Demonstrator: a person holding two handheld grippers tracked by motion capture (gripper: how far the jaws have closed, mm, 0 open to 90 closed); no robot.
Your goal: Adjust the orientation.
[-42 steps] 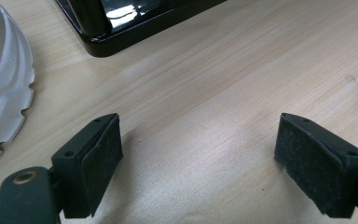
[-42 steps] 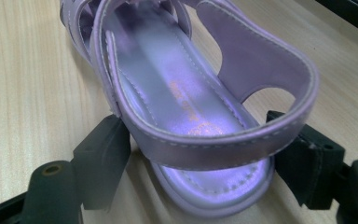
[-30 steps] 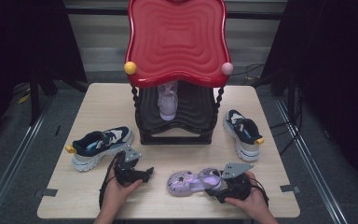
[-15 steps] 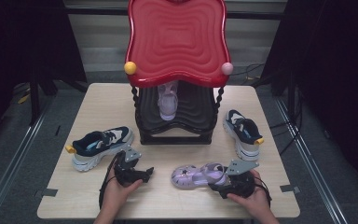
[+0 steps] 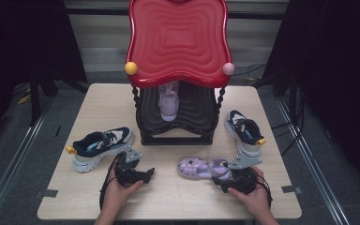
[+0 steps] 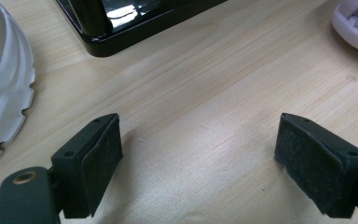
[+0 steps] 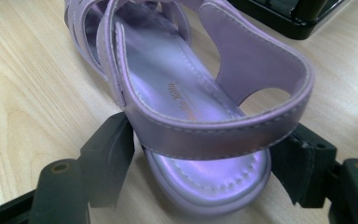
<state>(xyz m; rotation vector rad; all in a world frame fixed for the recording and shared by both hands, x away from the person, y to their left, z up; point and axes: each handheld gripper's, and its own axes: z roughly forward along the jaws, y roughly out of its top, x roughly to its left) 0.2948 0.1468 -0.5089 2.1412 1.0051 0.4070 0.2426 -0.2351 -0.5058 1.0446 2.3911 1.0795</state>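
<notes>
A purple sandal lies on the wooden table, toe pointing left. My right gripper is shut on its heel. In the right gripper view the two black pads press the heel's sides, and the sandal stretches away from the camera. My left gripper rests on the table at front left, open, with bare wood between its pads. A matching purple sandal stands on the black shelf beneath the red top.
A black stand with a wavy red top fills the table's back middle. One navy and white sneaker lies left of it, another to its right. The left gripper view shows the stand's base and a sneaker sole.
The right gripper and the purple sandal have shifted a little to the right together. The left gripper has stayed where it was.
</notes>
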